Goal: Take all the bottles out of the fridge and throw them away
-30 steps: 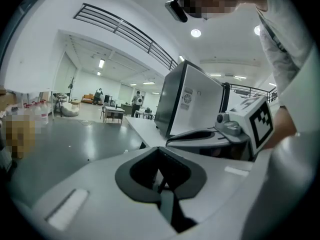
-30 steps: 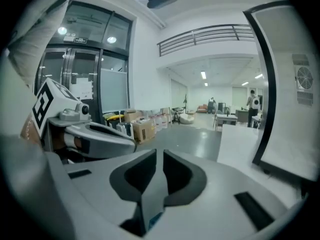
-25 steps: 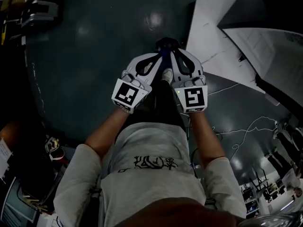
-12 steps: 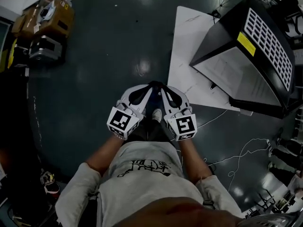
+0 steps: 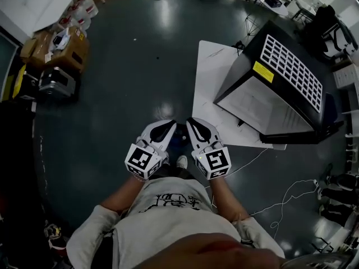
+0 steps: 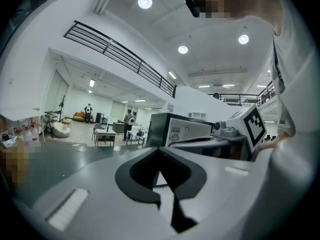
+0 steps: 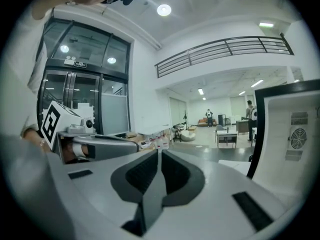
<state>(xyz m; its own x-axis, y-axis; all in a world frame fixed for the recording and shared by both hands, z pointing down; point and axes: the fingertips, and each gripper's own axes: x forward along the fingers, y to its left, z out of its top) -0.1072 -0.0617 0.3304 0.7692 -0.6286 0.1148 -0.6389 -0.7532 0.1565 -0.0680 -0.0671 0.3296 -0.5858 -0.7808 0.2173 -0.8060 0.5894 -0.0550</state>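
Observation:
A black fridge with a white grid panel lies tilted on a white board on the dark floor, right of centre in the head view. No bottle shows in or near it. My left gripper and right gripper are held side by side, level, in front of my body. The left gripper's jaws meet at the tips with nothing held. The right gripper's jaws have just been closing and now meet, with nothing between them. The fridge stands ahead in the left gripper view and fills the right edge of the right gripper view.
Cardboard boxes, white jugs and a black case sit at the far left. White cables trail on the floor to the right. Tables and standing people are far down the hall.
Both grippers have risen together, still side by side, as the person stood up. The floor looks farther away and the whole fridge has come into the head view.

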